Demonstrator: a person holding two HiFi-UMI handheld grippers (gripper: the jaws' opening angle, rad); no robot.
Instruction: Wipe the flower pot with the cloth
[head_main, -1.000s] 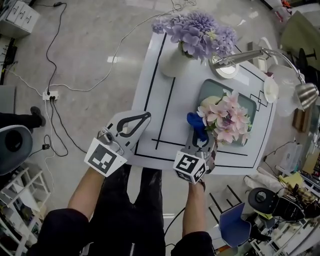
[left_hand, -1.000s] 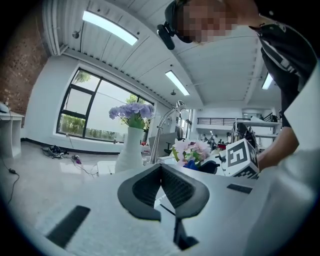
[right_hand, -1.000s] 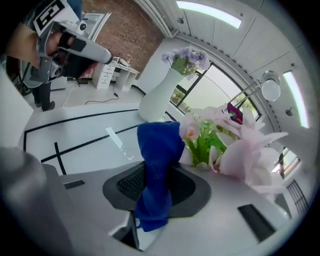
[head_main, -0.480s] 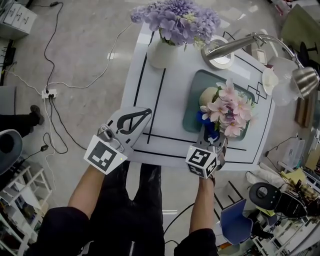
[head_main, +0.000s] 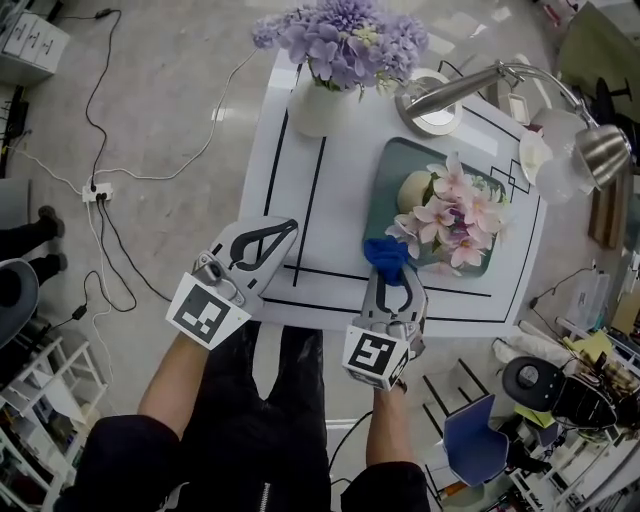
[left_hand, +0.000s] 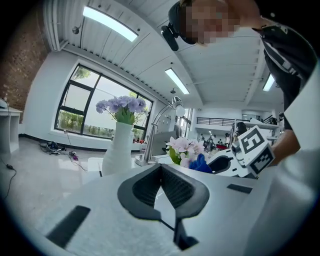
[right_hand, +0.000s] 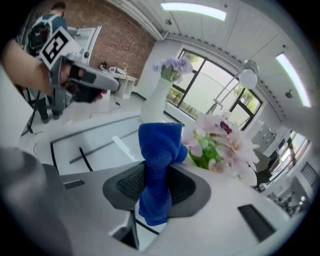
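Cloth (head_main: 386, 254) is pinched tight in the fingers of the right gripper (head_main: 391, 280), near the pot (head_main: 414, 189) by the tabletop's (head_main: 340, 220) right edge. Left gripper (head_main: 262, 240) is closed, nothing held. Wiping probably isn't started yet; cloth needs pressing onto the pot.

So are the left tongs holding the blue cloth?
No, the blue cloth is pinched in the right tongs, while the left tongs are shut with nothing between them.
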